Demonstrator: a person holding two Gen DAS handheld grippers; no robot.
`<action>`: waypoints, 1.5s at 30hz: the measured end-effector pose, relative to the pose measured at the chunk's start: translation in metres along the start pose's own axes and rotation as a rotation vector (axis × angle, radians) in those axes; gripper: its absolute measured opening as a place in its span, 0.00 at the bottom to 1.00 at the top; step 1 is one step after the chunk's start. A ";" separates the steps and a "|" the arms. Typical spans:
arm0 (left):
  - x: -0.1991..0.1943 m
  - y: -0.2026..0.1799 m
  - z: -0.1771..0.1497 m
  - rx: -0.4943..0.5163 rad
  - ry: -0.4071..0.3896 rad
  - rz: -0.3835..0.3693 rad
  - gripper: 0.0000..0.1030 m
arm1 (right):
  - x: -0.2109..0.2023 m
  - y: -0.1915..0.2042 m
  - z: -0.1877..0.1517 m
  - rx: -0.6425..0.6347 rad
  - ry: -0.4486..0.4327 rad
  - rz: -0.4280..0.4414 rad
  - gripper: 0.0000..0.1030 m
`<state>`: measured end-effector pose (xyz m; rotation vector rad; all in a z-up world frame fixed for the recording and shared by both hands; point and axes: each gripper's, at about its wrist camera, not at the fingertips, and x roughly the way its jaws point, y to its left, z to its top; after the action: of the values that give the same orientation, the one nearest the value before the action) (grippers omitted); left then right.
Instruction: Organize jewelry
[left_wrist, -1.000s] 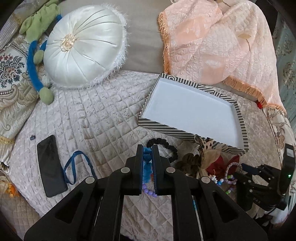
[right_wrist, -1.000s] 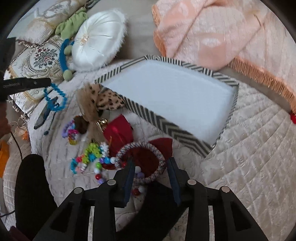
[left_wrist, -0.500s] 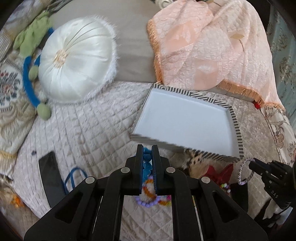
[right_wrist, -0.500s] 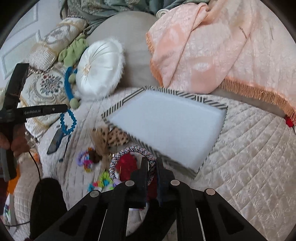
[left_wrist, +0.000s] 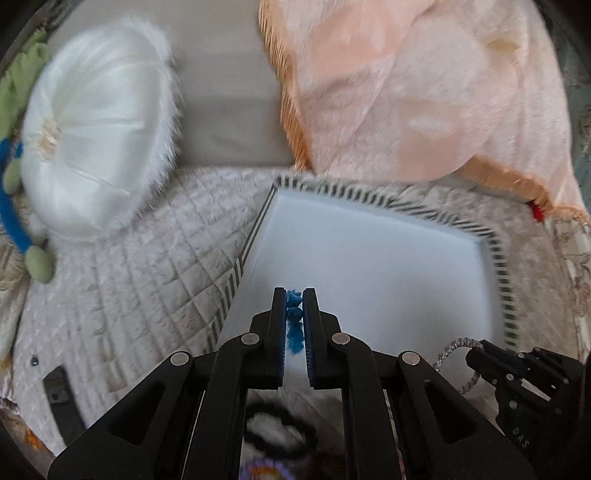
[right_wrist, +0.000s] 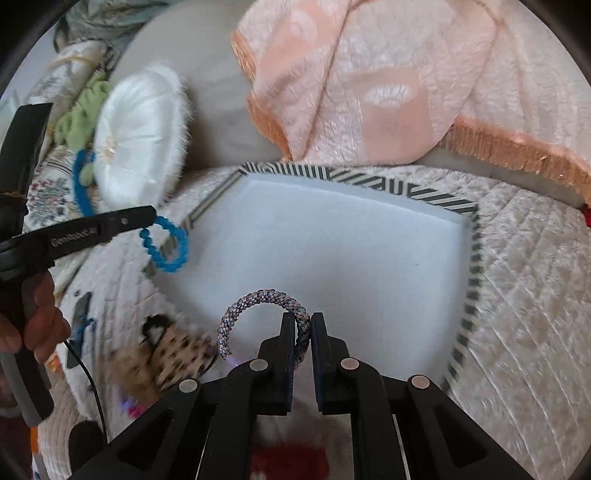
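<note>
left gripper (left_wrist: 294, 325): jaws clamped on the blue bead bracelet (right_wrist: 166, 245); most of the loop dangles below the fingertips, so it hangs free of the quilt for carrying.
right gripper (right_wrist: 303, 334): jaws pinched on one side of the woven bangle (right_wrist: 258, 314); the rest arcs up and to its left, stiff enough to hold shape from a single pinch.
striped tray (right_wrist: 471, 280): directly ahead of and below both grippers, white floor bare. Looks like the drop target for both pieces.
leftover pile (right_wrist: 162, 360): low and left of the right gripper, outside the tray; leopard-print piece and a black ring, blurred, presumably next.
step: judging by the poses, carry-over before release; jaws should open only once each piece is over the tray floor.
risk: blue loop swings, could catch the tray rim.
</note>
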<state>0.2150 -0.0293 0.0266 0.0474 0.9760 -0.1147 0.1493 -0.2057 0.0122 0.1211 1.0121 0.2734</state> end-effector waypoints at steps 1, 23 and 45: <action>0.011 0.002 0.000 -0.004 0.019 0.011 0.07 | 0.012 0.001 0.003 -0.001 0.021 -0.005 0.07; 0.010 0.028 -0.070 -0.093 0.071 0.027 0.52 | 0.008 0.011 -0.007 -0.051 0.056 0.060 0.33; -0.122 0.016 -0.144 -0.066 -0.140 0.187 0.52 | -0.110 0.040 -0.078 -0.067 -0.106 0.056 0.36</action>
<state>0.0310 0.0090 0.0471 0.0685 0.8304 0.0849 0.0214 -0.2004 0.0700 0.1022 0.8941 0.3487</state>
